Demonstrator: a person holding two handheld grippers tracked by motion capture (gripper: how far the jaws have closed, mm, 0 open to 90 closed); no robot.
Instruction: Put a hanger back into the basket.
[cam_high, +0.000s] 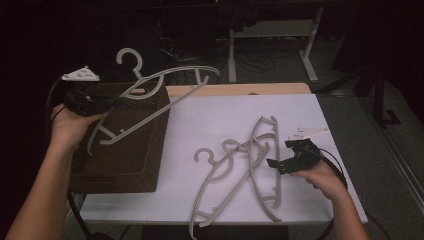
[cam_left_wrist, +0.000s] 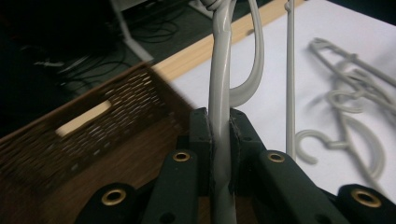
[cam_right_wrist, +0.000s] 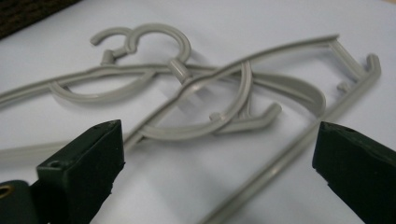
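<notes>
My left gripper (cam_high: 117, 101) is shut on a grey plastic hanger (cam_high: 167, 87) and holds it in the air over a brown wicker basket (cam_high: 112, 183) at the table's left. In the left gripper view the jaws (cam_left_wrist: 219, 128) pinch the hanger's arm (cam_left_wrist: 220, 84), with the basket (cam_left_wrist: 84, 140) below. Two more grey hangers (cam_high: 222, 177) lie crossed on the white tabletop (cam_high: 200, 120). My right gripper (cam_high: 280, 154) stands open just right of them, low over the table. In the right gripper view its jaws (cam_right_wrist: 217, 128) spread wide before the lying hangers (cam_right_wrist: 224, 79), with nothing gripped.
The wooden strip (cam_high: 240, 89) marks the table's far edge. Beyond it are a dark floor with cables and a white frame leg (cam_high: 310, 50). The basket's slot handle (cam_left_wrist: 84, 119) faces the far side.
</notes>
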